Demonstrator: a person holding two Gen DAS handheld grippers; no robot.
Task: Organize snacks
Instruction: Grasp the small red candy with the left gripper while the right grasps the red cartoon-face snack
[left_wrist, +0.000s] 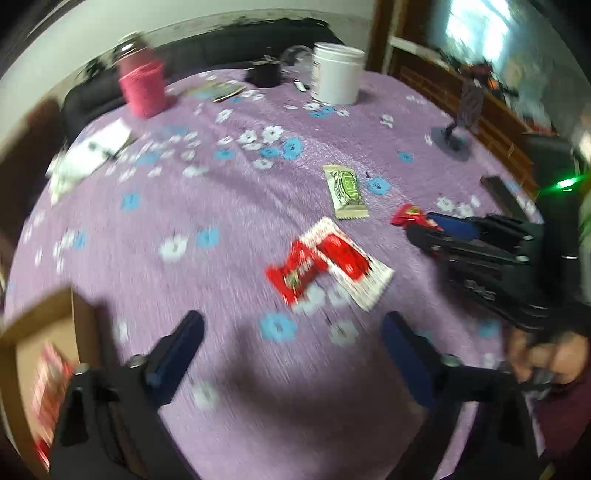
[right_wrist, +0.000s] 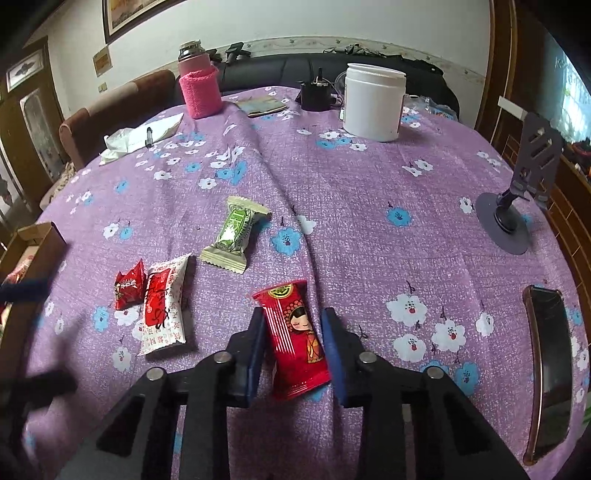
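right wrist: fingers (right_wrist: 260, 354) straddle red snack packet (right_wrist: 295, 339), apart

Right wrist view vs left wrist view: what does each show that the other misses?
Only the right wrist view: the right gripper open around the red cartoon packet, pads not clearly touching it; a phone at the table's right edge; a framed picture on the wall.

Only the left wrist view: the left gripper open and empty above the cloth, and inside the cardboard box a red-and-white packet.

Both: green packet, small red packet, red-and-white packet, pink bottle, white jar, phone stand.
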